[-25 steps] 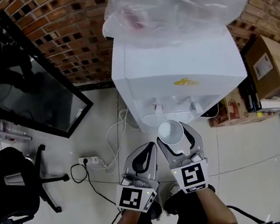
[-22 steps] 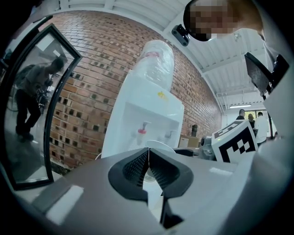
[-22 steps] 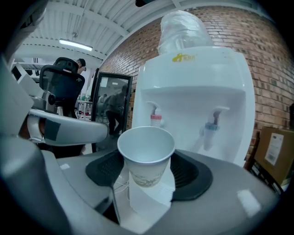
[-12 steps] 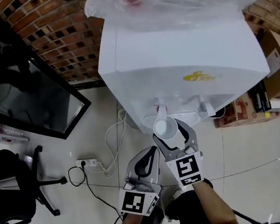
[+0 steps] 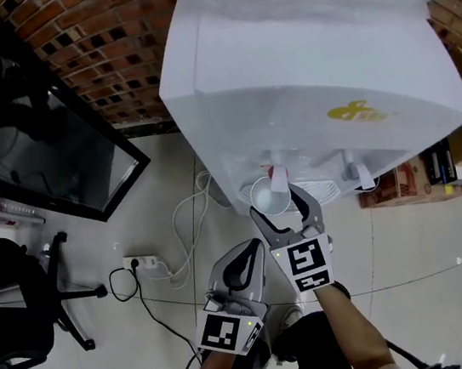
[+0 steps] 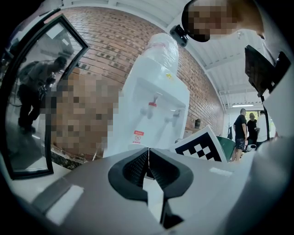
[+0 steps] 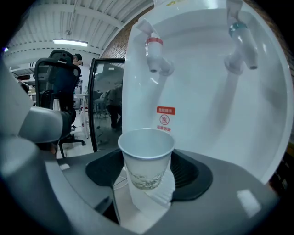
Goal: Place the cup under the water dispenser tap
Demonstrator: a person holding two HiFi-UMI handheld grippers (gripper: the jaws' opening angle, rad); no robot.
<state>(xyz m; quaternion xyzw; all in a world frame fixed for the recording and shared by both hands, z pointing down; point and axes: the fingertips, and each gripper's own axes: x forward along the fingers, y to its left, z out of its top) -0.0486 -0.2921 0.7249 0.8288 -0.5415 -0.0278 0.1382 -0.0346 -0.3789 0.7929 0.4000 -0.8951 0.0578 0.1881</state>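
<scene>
Right gripper (image 7: 147,172): jaws partway apart, clamped on the cup (image 7: 147,158) at its lower wall.
Left gripper (image 6: 148,161): jaws together, nothing between them.
Hidden: cup base sits behind the jaws; the top of the dispenser (image 5: 310,81) is cut off at the frame edge.
Pose: right forearm reaches forward, gripper tilted slightly down; left hangs back beside it.
Cup axis: vertical, mouth up, below the red tap (image 7: 155,49), not touching.

cup: white paper cup (image 7: 147,156) sits between the right gripper's (image 5: 278,202) jaws, below the red-capped tap (image 7: 155,53)
dispenser: tall white water dispenser (image 5: 313,98) backs onto the red brick wall (image 5: 101,61)
left gripper (image 5: 248,244): just left of the right one, further back
power strip: white plastic power strip (image 5: 146,263) on the floor, left of the dispenser
</scene>
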